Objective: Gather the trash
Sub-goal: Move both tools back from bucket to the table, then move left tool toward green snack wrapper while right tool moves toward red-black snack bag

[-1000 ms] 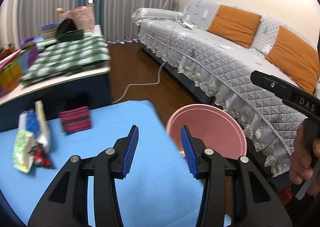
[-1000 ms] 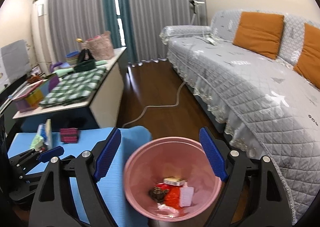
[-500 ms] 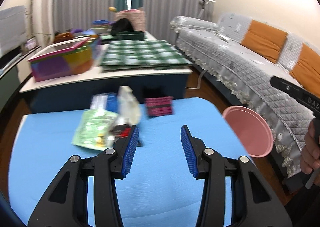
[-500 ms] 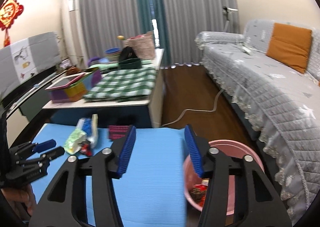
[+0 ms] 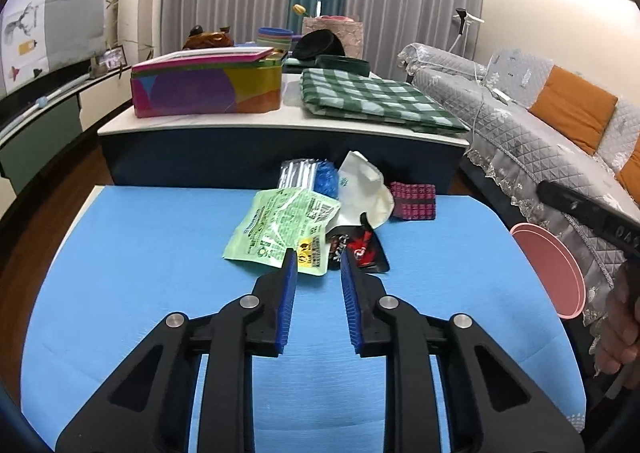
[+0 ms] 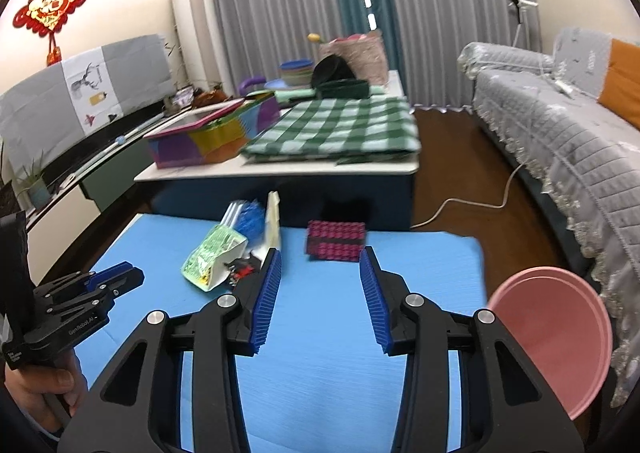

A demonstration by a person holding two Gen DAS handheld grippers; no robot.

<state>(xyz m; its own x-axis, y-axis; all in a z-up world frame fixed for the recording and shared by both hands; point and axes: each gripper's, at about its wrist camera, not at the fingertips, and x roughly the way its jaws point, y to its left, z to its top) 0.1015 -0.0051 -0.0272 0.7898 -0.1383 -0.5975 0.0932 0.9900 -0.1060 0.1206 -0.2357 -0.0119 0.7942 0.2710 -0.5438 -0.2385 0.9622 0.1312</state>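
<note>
While the left gripper (image 5: 319, 262) has just been narrowing its jaws, nothing between them, the green wrapper (image 5: 282, 229) lies just ahead; right gripper (image 6: 320, 263) jaws, also closing, stand apart and empty, pink bin (image 6: 554, 337) to their right. Risk: overlapping wrappers drag together.

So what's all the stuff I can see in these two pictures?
blue table: one, foreground
green wrapper: one, mid-table
white pouch: one, behind it
red-black wrapper: one, beside green
blue-silver packet: one, far edge
magenta patterned pack: one, far right
pink bin: one, right of table
checked cloth: one, green, back table
colourful box: one, back table
grey sofa: one, right
left gripper: black-blue, empty
right gripper: black-blue, empty
</note>
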